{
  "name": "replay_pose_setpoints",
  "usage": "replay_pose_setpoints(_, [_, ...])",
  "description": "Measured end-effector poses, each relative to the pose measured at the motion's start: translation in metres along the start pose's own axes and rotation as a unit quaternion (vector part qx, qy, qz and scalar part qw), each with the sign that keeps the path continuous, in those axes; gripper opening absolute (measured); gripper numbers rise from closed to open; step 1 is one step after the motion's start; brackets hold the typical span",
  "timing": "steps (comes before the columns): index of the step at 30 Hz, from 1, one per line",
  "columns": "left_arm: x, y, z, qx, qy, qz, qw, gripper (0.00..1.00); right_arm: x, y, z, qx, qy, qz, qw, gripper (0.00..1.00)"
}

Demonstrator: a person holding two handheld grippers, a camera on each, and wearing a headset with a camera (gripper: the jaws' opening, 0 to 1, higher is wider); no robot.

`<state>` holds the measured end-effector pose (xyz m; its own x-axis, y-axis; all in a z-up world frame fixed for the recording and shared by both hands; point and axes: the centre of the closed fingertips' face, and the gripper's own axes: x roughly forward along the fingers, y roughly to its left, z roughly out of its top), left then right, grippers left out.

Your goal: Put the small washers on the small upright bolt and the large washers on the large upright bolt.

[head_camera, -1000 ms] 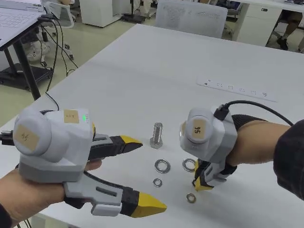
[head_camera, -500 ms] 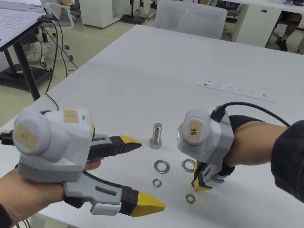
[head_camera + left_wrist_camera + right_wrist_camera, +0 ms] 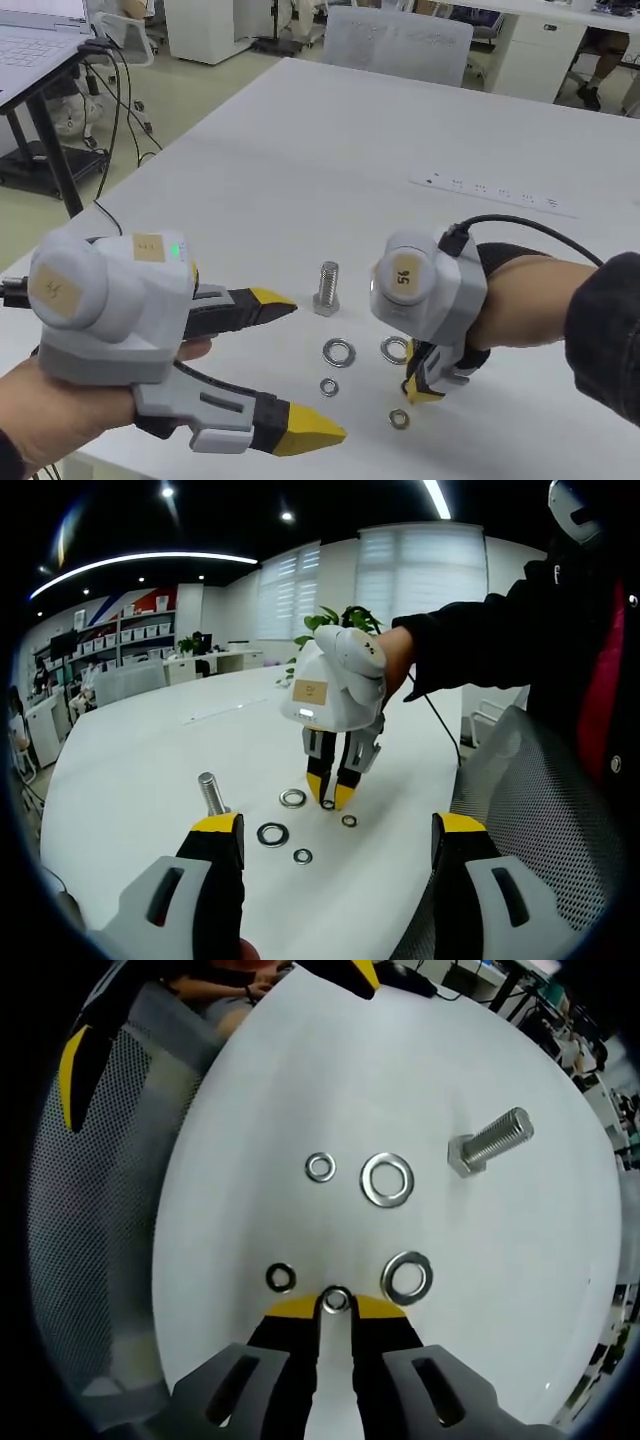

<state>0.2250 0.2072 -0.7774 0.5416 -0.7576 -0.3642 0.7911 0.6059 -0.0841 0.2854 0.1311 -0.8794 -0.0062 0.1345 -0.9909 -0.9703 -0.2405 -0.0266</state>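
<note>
Head view: right tongs [image 3: 420, 392] tip-down around a small washer [image 3: 337, 1300].

Looks to us like an open-plan office or lab: long white tables [image 3: 300, 150], a grey mesh office chair [image 3: 400, 45], a laptop [image 3: 35, 35] with cables [image 3: 125, 90] hanging beside it, and a power strip [image 3: 495, 195] on the tabletop. In the left gripper view we also spot window blinds [image 3: 400, 570], a potted plant [image 3: 335, 620], shelves [image 3: 130, 630] and strip lights [image 3: 150, 560] overhead.

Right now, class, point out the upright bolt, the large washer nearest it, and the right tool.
upright bolt [image 3: 329, 277]: head view, threaded shaft.
large washer [image 3: 327, 351]: head view, left side of ring.
right tool [image 3: 337, 1307]: right gripper view, midway between its tips.
</note>
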Motion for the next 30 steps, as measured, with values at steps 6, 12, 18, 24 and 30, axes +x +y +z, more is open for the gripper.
replay_pose_setpoints(6, [0.0, 0.0, 0.001, 0.0, -0.001, 0.0, 1.0, 0.76, 0.0, 0.0, -0.004, 0.023, -0.012, 0.001, 0.9997, 0.12])
replay_pose_setpoints(12, [0.0, -0.001, 0.001, 0.001, -0.001, -0.001, 1.0, 0.76, -0.005, 0.002, -0.013, 0.027, -0.008, -0.001, 0.9996, 0.12])
replay_pose_setpoints(18, [0.001, -0.002, 0.001, 0.001, 0.0, -0.003, 1.0, 0.76, -0.013, 0.001, -0.019, 0.032, -0.01, -0.005, 0.9994, 0.12])
replay_pose_setpoints(24, [0.001, -0.002, 0.001, 0.002, 0.0, -0.003, 1.0, 0.76, -0.024, 0.002, -0.026, 0.04, -0.014, -0.012, 0.999, 0.12])
replay_pose_setpoints(30, [0.0, -0.003, 0.001, 0.003, 0.0, -0.005, 1.0, 0.76, -0.036, 0.002, -0.035, 0.054, -0.019, -0.019, 0.9982, 0.12])
